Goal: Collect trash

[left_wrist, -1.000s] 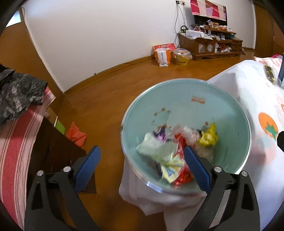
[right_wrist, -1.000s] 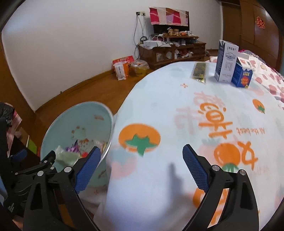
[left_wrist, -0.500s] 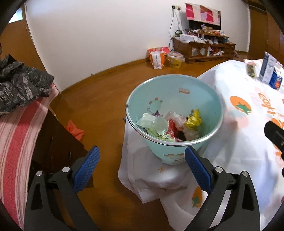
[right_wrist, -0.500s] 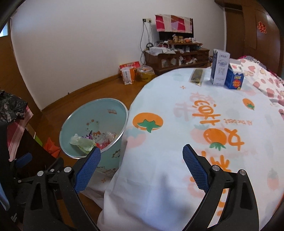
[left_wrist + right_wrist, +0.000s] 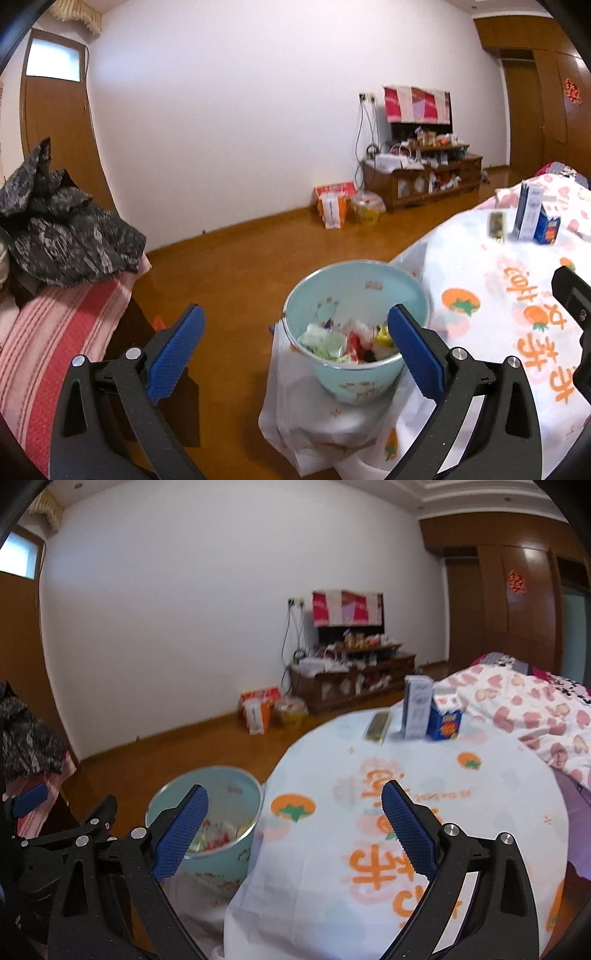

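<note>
A light blue bin point(image 5: 371, 384) stands on the wooden floor beside the table, holding a heap of crumpled wrappers point(image 5: 345, 341) in green, red, yellow and white. My left gripper point(image 5: 295, 349) hangs open above and in front of the bin, nothing between its fingers. In the right wrist view the bin point(image 5: 229, 860) sits low at the left, and my right gripper point(image 5: 293, 825) is open and empty over the table's white fruit-print cloth point(image 5: 369, 849). Part of the left gripper shows at that view's left edge.
On the table's far side stand a tall white carton point(image 5: 417, 707), a small blue carton point(image 5: 445, 723) and a flat dark packet point(image 5: 377, 725). A striped red seat with a dark garment point(image 5: 62, 229) is at the left. A low cabinet point(image 5: 421, 179) and bags line the far wall.
Both grippers have pulled up and back from the bin and table, so the bin looks smaller and more of the room shows. Both have stayed open and empty.
</note>
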`<state>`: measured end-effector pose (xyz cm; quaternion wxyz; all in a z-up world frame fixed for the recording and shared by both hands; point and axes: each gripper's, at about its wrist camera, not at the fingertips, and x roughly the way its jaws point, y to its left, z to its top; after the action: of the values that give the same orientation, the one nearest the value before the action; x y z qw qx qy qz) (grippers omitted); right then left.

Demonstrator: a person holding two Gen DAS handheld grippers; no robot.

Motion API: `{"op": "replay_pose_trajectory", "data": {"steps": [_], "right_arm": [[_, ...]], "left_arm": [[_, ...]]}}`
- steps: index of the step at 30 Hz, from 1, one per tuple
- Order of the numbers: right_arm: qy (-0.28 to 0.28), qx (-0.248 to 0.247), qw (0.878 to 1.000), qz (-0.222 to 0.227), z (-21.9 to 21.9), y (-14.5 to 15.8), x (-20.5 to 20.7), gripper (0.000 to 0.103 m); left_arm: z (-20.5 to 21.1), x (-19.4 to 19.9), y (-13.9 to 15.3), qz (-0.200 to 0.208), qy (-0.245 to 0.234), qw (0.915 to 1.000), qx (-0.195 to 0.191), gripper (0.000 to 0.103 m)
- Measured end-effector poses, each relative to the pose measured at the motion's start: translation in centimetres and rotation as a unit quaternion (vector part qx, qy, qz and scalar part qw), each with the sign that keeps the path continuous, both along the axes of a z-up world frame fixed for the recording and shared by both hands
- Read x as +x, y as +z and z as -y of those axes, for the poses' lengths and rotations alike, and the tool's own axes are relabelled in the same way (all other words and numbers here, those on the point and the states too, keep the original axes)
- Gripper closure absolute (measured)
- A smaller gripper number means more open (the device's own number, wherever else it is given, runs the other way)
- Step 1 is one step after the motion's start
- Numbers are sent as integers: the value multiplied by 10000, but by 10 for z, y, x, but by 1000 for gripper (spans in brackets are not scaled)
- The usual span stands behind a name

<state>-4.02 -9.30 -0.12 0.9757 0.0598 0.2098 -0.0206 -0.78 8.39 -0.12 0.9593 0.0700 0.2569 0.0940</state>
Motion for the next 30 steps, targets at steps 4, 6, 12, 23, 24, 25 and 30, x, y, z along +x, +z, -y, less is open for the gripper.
{"op": "replay_pose_trajectory", "data": {"steps": [4,6,12,23,24,25,30], "right_arm": [[-80,7,9997,221,3,10,-10,10],[-105,10,9994,336,4,14,-16,10],[-237,-43,9975,659,8,26,-34,10],[-336,194,9916,1233,20,46,-60,5],[-327,204,9916,1234,20,45,-60,5],[-322,210,9917,1230,21,45,-60,5],[-308,224,9916,1235,20,44,-60,5]], "left_arm": [[3,-9,11,128,-131,9998,-120,6],[4,-12,15,199,-157,9996,-141,6],[9,-25,26,332,-344,9984,-286,6],[17,-52,48,959,-641,9929,-307,6],[17,-53,49,974,-665,9925,-311,6],[18,-53,49,976,-676,9924,-319,6],[17,-53,50,968,-731,9918,-410,6]]}}
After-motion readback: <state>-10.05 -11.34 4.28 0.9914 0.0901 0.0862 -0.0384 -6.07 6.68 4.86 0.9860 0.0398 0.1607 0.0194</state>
